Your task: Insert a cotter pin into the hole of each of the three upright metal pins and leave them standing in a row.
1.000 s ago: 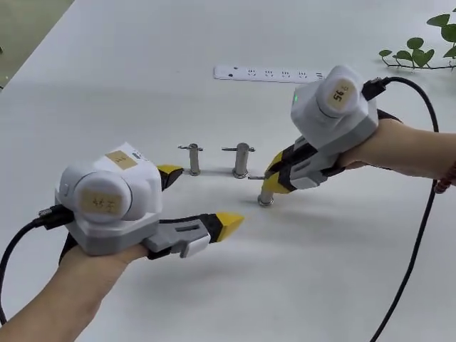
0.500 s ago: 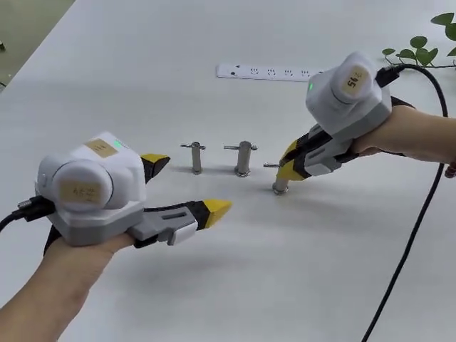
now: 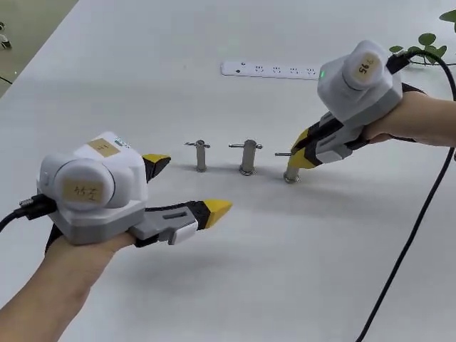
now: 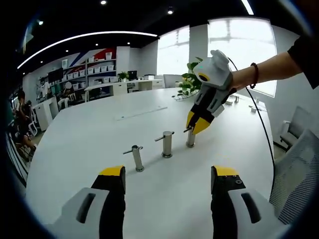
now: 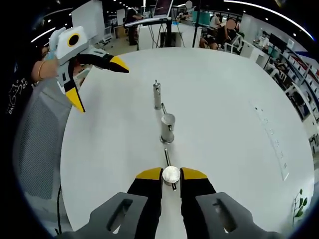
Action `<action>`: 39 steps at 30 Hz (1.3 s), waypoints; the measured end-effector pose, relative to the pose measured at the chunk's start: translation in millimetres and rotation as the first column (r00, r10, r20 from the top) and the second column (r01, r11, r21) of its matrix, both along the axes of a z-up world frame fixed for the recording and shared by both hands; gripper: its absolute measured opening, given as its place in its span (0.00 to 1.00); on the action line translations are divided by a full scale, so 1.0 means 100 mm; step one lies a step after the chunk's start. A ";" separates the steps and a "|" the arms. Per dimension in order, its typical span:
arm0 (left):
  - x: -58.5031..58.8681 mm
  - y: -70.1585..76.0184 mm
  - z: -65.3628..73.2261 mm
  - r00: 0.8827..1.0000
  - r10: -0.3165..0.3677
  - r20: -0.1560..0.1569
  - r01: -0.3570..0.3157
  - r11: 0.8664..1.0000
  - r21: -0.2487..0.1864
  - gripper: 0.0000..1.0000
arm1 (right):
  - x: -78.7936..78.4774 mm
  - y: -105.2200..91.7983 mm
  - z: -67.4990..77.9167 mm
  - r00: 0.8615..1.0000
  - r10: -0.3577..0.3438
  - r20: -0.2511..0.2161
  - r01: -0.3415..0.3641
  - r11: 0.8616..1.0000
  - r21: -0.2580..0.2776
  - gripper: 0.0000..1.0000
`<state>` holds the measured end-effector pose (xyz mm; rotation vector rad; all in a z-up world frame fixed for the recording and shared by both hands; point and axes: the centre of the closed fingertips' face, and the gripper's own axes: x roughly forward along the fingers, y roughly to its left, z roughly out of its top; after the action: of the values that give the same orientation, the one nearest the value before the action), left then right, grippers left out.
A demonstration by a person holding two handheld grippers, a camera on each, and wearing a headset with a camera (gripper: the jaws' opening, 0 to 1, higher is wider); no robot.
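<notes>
- The table (image 3: 214,285) is white and three metal pins are on it in a row, one beside the other and apart.
- The left pin (image 3: 201,155) and the middle pin (image 3: 248,157) stand upright and nothing touches them.
- Each of these two has a thin cotter pin (image 3: 194,144) across its upper part. It goes through the pin and sticks out to the sides.
- The right gripper (image 3: 299,158) comes down slanted from the right and grasps the right pin (image 3: 291,175) at its top.
- In the right gripper view the round head of this pin (image 5: 171,174) sits between the two yellow tips, which are closed against it on both sides. A thin cotter pin (image 5: 166,157) sticks out of it toward the middle pin (image 5: 167,128).
- The foot of the right pin is at the table surface. I cannot tell if it really touches.
- The right pin is a little nearer to the person than the line of the other two.
- The left gripper (image 3: 189,184) is released, with its jaws wide apart and nothing between them. It is in the air in front of the left pin and well apart from it.
- In the left gripper view the row of pins lies ahead of its two tips (image 4: 168,172).
- A power strip (image 3: 269,70) lies far behind the pins, and a plant (image 3: 427,43) is at the far right edge.
</notes>
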<state>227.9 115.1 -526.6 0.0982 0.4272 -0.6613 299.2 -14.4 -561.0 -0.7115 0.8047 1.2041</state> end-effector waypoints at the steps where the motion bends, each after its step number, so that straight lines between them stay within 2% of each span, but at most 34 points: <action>1: 0.00 0.00 0.00 1.000 0.000 -0.001 0.000 1.000 -0.001 0.68 | 0.01 0.00 0.00 1.000 0.002 0.001 -0.002 1.000 -0.001 0.08; 12: 0.00 0.01 -0.03 1.000 -0.002 -0.009 0.002 1.000 0.001 0.68 | 0.08 -0.02 0.00 1.000 0.006 0.004 -0.006 1.000 -0.006 0.08; 28: 0.01 0.02 -0.03 1.000 -0.002 -0.016 0.002 1.000 0.000 0.68 | 0.07 -0.03 -0.02 0.999 0.024 -0.035 -0.024 1.000 0.005 0.08; 34: 0.00 0.01 -0.04 1.000 -0.006 -0.021 0.006 1.000 0.003 0.68 | 0.06 -0.03 -0.04 0.999 0.030 -0.033 -0.030 1.000 0.007 0.09; 39: 0.00 0.01 -0.04 1.000 -0.005 -0.022 0.005 1.000 0.005 0.68 | 0.03 -0.04 -0.05 0.999 0.041 -0.024 -0.041 0.999 0.002 0.16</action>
<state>227.9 116.5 -530.1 0.0968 0.4499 -0.6668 302.6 -18.2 -566.1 -0.7164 0.8119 1.2520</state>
